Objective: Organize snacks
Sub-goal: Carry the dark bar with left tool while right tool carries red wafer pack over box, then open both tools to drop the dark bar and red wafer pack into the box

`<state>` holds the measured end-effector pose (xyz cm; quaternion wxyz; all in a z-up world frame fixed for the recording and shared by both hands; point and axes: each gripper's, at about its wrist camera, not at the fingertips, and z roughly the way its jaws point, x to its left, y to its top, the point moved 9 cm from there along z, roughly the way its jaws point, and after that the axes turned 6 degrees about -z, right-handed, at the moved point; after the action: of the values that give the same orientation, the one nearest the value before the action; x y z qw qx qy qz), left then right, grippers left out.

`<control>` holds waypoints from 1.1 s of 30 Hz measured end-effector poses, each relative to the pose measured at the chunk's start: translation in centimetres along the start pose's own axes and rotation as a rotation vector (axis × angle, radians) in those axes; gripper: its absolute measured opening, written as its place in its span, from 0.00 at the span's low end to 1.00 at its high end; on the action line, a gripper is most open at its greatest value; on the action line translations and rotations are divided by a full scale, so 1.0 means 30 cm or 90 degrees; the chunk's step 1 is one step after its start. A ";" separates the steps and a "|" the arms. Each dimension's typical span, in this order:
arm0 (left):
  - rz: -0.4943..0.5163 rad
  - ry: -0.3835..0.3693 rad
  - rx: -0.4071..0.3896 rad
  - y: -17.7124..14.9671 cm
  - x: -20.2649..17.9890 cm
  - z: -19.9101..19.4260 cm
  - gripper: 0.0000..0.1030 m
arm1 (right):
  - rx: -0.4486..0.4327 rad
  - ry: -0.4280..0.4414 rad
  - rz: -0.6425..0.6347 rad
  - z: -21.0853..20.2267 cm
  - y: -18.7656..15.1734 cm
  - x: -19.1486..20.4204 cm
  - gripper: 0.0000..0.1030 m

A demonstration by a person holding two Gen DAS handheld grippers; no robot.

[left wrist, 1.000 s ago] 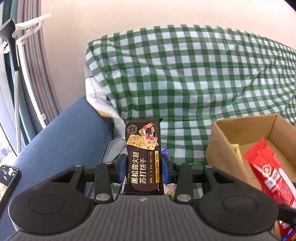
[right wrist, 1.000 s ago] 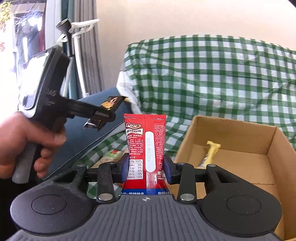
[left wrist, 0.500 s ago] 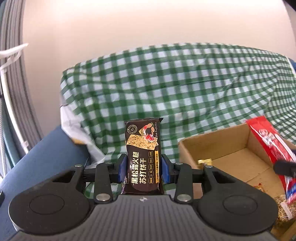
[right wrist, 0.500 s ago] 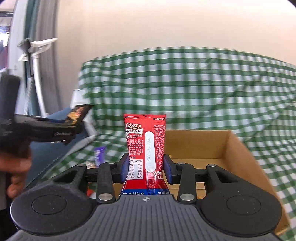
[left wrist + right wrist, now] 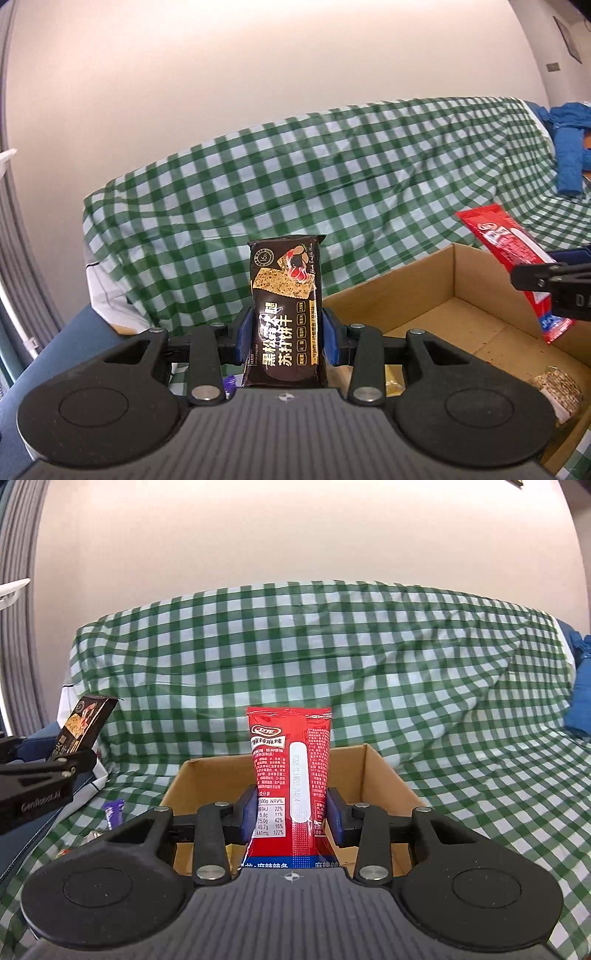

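Observation:
My left gripper [image 5: 286, 332] is shut on a black cracker packet [image 5: 284, 291], held upright to the left of the open cardboard box [image 5: 454, 273]. My right gripper [image 5: 291, 816] is shut on a red snack packet [image 5: 290, 771], held upright above the box [image 5: 384, 771]. The red packet also shows in the left wrist view [image 5: 513, 258] over the box's right side. The black packet shows in the right wrist view [image 5: 83, 727] at the left. A yellow snack [image 5: 393, 384] and a grain bar [image 5: 557, 387] lie in the box.
The box sits on a sofa covered with green checked cloth [image 5: 369, 664]. A purple wrapper [image 5: 112, 812] and other small snacks lie on the cloth left of the box. A blue garment [image 5: 570, 147] lies at the far right. A dark blue cushion [image 5: 62, 347] is at the left.
Both grippers have risen and swung right, each still holding its packet. The box now lies lower and more central in view, with the red packet over it.

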<state>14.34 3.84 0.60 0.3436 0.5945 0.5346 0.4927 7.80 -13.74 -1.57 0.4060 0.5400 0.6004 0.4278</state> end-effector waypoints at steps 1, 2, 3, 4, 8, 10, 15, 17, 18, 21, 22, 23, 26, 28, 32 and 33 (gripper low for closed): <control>0.000 -0.004 0.000 0.002 -0.006 -0.001 0.41 | 0.000 -0.001 0.002 0.005 0.002 -0.002 0.39; 0.001 -0.007 -0.001 0.003 -0.014 -0.001 0.41 | 0.000 -0.003 0.004 0.005 0.002 -0.007 0.39; 0.002 -0.010 -0.001 0.004 -0.024 -0.001 0.41 | -0.001 -0.005 0.006 0.006 0.003 -0.008 0.39; 0.002 -0.014 -0.002 0.006 -0.029 -0.001 0.41 | -0.002 -0.006 0.008 0.010 0.004 -0.010 0.39; 0.010 -0.028 -0.005 0.005 -0.066 -0.007 0.41 | -0.005 -0.013 0.010 0.014 0.005 -0.015 0.39; 0.015 -0.036 -0.008 0.004 -0.086 -0.012 0.41 | -0.007 -0.019 0.013 0.022 0.009 -0.013 0.39; 0.034 -0.056 -0.015 -0.005 -0.130 -0.019 0.41 | -0.012 -0.040 0.025 0.011 0.009 -0.043 0.39; 0.039 -0.062 -0.017 -0.008 -0.143 -0.023 0.41 | -0.014 -0.049 0.032 0.008 0.010 -0.054 0.39; 0.040 -0.064 -0.018 -0.010 -0.148 -0.022 0.41 | -0.014 -0.052 0.035 0.008 0.010 -0.059 0.39; 0.044 -0.069 -0.019 -0.013 -0.159 -0.022 0.41 | -0.016 -0.060 0.041 0.009 0.010 -0.072 0.39; 0.044 -0.069 -0.019 -0.013 -0.162 -0.022 0.41 | -0.016 -0.061 0.042 0.010 0.009 -0.075 0.39; 0.044 -0.071 -0.020 -0.013 -0.165 -0.022 0.41 | -0.016 -0.061 0.042 0.010 0.009 -0.076 0.39; 0.047 -0.074 -0.019 -0.016 -0.173 -0.021 0.41 | -0.017 -0.062 0.041 0.007 0.008 -0.077 0.39; 0.046 -0.076 -0.019 -0.015 -0.176 -0.021 0.41 | -0.018 -0.062 0.042 0.006 0.008 -0.079 0.39; 0.045 -0.075 -0.024 -0.012 -0.172 -0.023 0.41 | -0.019 -0.063 0.042 0.004 0.007 -0.083 0.39; 0.043 -0.076 -0.026 -0.010 -0.171 -0.024 0.41 | -0.019 -0.063 0.042 0.005 0.007 -0.085 0.39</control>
<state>13.87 -1.20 -0.61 0.3699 0.6335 0.4824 0.4787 8.23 -16.25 -1.35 0.4291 0.5737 0.5550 0.4228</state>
